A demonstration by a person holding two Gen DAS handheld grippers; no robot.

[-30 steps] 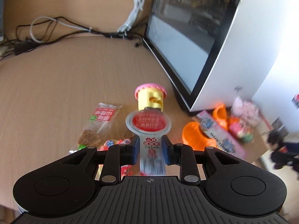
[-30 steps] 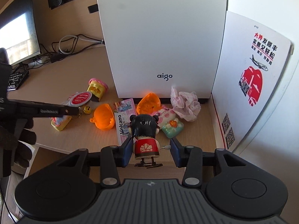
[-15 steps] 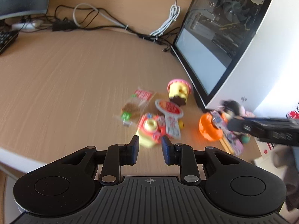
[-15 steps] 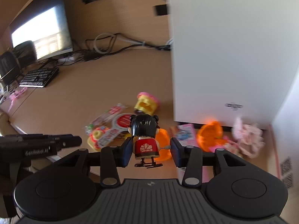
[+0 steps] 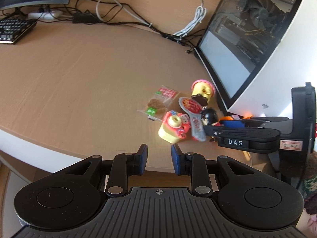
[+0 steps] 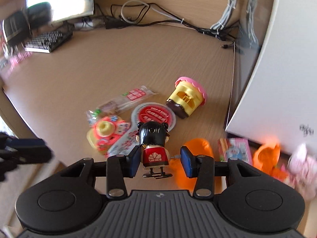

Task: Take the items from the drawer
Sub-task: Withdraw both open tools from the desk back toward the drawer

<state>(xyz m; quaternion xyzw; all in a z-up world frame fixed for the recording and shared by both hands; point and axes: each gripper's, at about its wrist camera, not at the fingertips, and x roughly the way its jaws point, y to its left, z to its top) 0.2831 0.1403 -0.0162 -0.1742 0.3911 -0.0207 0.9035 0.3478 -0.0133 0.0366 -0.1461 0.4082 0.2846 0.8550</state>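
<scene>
A: Wood-grain counter takes up most of both views, with the white computer case standing at its right side and cables trailing behind. What about the tools?

B: The left tool is spread, blue pads apart, nothing between them, hovering near the counter's front edge. The right tool is pinching the black-haired wind-up doll by its red body; the left pad presses the doll's side, the right pad meets the winding key.

A: And the things lying on the counter?

B: A cluster just beside the case. The yellow toy with the pink cap lies tipped over; touching it is the grey paddle-shaped packet with a red label. Left of that sits the pink and yellow toy, then the clear snack packet. Orange shells and a pink card lie under the right tool, blurred
</scene>
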